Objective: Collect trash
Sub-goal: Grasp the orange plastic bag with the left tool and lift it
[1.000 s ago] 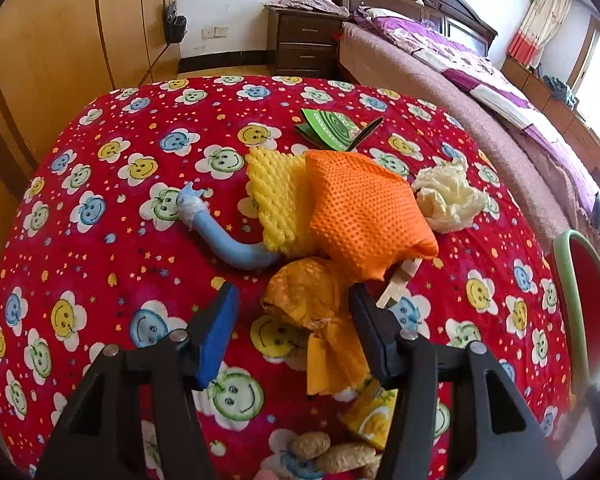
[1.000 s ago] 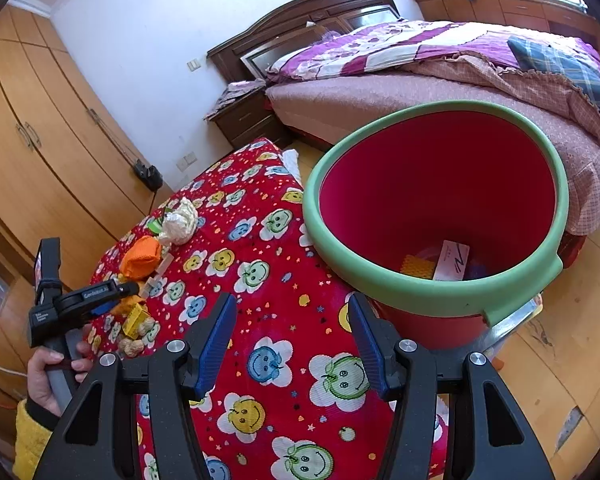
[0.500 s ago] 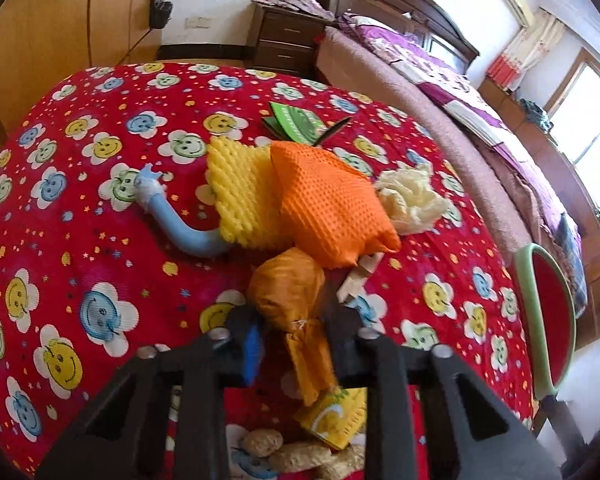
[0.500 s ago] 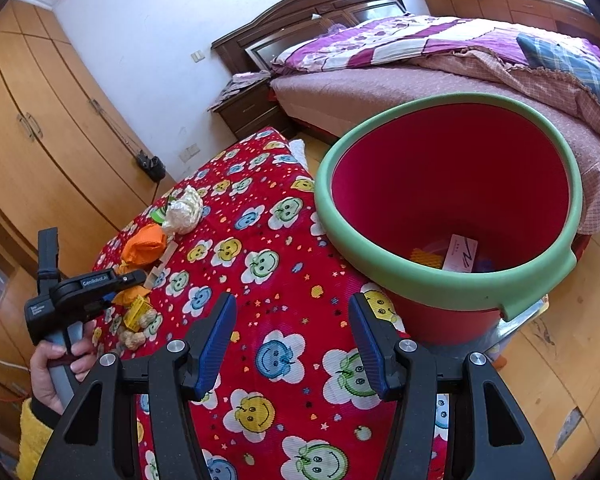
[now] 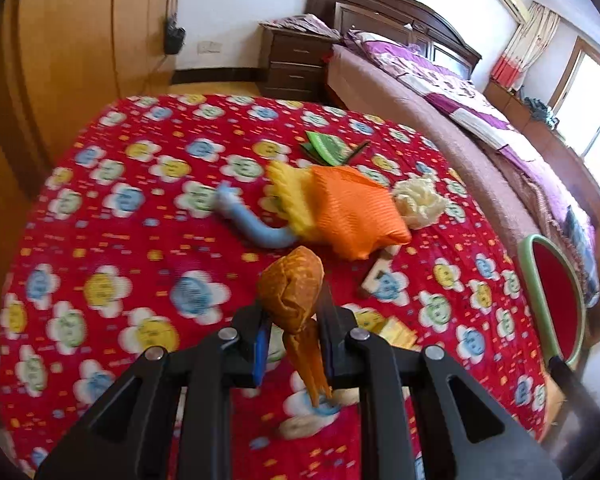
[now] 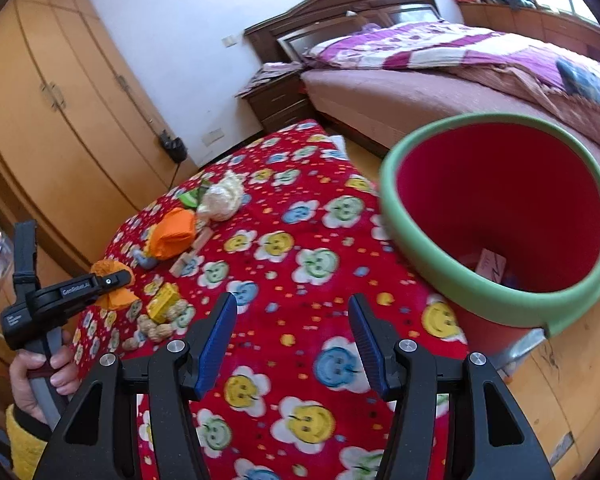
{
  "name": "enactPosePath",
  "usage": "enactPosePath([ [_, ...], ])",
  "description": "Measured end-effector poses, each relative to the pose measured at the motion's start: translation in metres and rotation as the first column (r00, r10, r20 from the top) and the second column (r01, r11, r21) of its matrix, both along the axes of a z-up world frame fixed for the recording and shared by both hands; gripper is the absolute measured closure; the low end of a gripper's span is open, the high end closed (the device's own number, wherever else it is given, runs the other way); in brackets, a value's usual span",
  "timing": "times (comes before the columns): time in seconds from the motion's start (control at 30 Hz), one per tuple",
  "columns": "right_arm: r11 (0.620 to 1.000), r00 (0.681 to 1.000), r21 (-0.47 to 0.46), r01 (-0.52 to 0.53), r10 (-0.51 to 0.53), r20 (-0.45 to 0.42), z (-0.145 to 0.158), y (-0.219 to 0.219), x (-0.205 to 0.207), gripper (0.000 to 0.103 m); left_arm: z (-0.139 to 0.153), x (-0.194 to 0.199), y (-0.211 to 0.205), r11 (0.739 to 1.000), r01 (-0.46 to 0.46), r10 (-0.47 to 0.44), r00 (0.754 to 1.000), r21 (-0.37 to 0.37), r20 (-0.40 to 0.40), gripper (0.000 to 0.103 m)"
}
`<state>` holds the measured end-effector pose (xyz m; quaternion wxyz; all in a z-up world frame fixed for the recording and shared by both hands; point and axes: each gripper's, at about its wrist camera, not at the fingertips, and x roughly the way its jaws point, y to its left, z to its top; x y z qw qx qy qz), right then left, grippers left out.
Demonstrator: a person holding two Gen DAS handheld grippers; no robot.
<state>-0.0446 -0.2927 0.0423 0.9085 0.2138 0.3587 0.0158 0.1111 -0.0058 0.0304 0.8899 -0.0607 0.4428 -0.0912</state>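
Observation:
My left gripper (image 5: 294, 330) is shut on a crumpled orange-brown wrapper (image 5: 294, 288) and holds it above the red smiley tablecloth (image 5: 112, 264). It also shows in the right wrist view (image 6: 112, 280), with the wrapper (image 6: 107, 268) in it. My right gripper (image 6: 294, 340) is open and empty above the cloth, left of the red bin with a green rim (image 6: 412, 236). The bin's rim shows at the right edge of the left wrist view (image 5: 526, 264). Bits of trash lie inside it (image 6: 490, 264).
On the cloth lie an orange mesh bag (image 5: 352, 212), yellow mesh (image 5: 290, 192), a blue tube (image 5: 256, 232), a white wad (image 5: 418, 200), a green packet (image 5: 326, 146), a yellow packet (image 6: 164, 300) and peanuts (image 6: 160, 324). A bed (image 6: 460, 72) stands behind.
My left gripper closed on the orange-brown wrapper and lifted it off the cloth. My right gripper stayed open and drifted slightly over the cloth by the bin.

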Motion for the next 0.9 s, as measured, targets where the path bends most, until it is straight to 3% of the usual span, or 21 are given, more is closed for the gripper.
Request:
enactPosePath([
  [0.1, 0.999, 0.999, -0.022, -0.032, 0.032, -0.002, 0.001, 0.015, 0.007, 0.044, 0.000, -0.007, 0.011, 1.000, -0.013, 0.013, 1.000, 0.022, -0.012, 0.083],
  [0.33, 0.991, 0.991, -0.041, -0.131, 0.130, -0.028, -0.003, 0.056, 0.027, 0.043, -0.006, -0.023, 0.039, 0.999, -0.048, 0.048, 0.999, -0.007, -0.022, 0.083],
  [0.4, 0.987, 0.987, -0.041, -0.157, 0.156, -0.039, -0.006, 0.066, 0.032, 0.039, -0.009, -0.024, 0.044, 0.998, -0.063, 0.063, 0.998, -0.009, -0.018, 0.083],
  [0.9, 0.953, 0.955, -0.092, -0.289, 0.279, -0.103, -0.021, 0.121, 0.070, 0.033, -0.030, -0.027, 0.060, 0.993, -0.118, 0.118, 0.993, -0.003, -0.008, 0.083],
])
